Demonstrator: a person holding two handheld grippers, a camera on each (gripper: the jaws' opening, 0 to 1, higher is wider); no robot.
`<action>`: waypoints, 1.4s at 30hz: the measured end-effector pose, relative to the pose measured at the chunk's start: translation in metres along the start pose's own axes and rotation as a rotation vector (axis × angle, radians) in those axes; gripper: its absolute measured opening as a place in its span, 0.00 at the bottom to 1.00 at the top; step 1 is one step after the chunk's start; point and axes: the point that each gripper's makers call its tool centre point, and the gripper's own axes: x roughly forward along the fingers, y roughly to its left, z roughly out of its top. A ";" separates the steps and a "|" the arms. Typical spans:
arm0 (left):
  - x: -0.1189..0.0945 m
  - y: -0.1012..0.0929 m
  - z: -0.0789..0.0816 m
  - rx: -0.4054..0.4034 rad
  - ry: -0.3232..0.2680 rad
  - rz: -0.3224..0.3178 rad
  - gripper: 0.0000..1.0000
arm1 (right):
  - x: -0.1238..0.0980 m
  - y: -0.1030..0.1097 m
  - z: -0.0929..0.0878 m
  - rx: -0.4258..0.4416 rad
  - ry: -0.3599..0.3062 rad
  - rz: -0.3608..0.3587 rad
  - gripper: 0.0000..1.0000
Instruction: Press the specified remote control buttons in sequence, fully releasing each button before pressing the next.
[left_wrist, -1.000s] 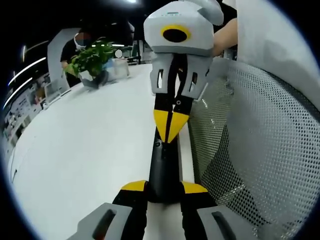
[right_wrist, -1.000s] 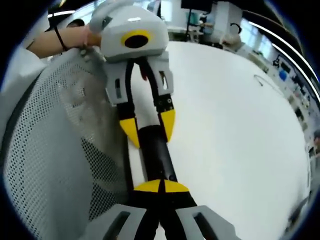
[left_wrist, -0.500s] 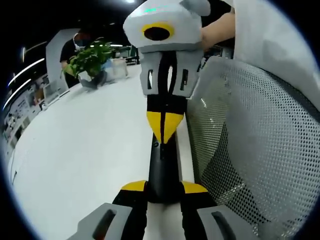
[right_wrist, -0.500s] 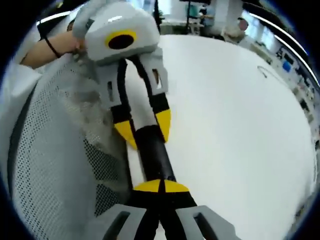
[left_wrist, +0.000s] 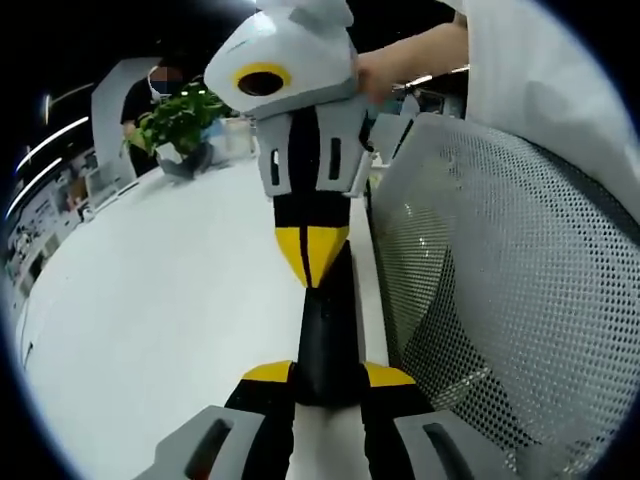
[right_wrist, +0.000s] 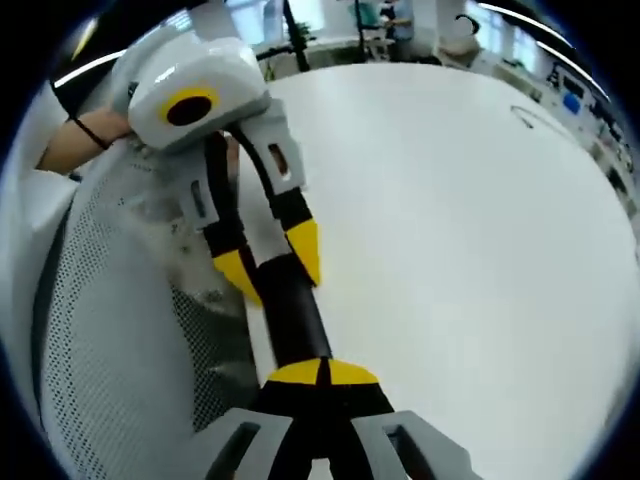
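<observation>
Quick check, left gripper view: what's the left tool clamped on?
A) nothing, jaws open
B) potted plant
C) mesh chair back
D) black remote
D: the left tool has its yellow tips closed on the near end of the black remote, while the right tool rests shut on its far end.

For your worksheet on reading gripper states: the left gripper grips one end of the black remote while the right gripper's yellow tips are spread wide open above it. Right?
Not quite. In the left gripper view the right gripper has its yellow tips closed together over the black remote. The left gripper does grip the remote's near end.

left gripper clamped; right gripper jaws closed.
</observation>
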 end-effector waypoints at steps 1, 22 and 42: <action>0.000 0.000 0.000 0.001 0.000 0.000 0.24 | 0.001 -0.001 0.000 0.005 0.013 0.006 0.00; -0.001 0.002 0.001 -0.011 -0.007 0.002 0.24 | -0.002 -0.001 0.002 0.073 -0.130 -0.083 0.00; 0.000 0.001 0.001 -0.013 -0.008 0.000 0.24 | 0.005 0.017 0.009 -0.203 -0.048 -0.143 0.00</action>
